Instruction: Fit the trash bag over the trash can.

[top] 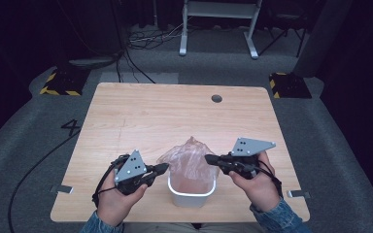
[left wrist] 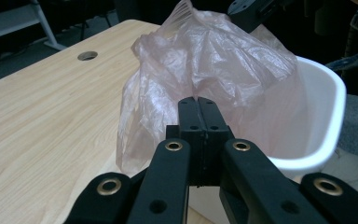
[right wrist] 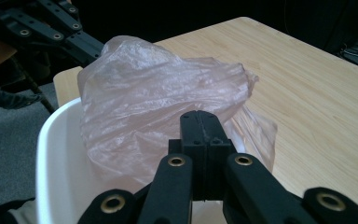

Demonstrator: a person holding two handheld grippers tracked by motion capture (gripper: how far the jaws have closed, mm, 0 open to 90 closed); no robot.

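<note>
Lining the white bin (top: 192,194), at the table's (top: 126,116) six o'clock, with the pink bag (top: 190,158): left gripper (top: 164,167) and right gripper (top: 208,158) flank it, jaws closed, empty. Next, probably reopen and pinch the bag's edges.

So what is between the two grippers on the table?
In the high view, the pink plastic bag bulges up out of the white bin between the left gripper and the right gripper.
</note>
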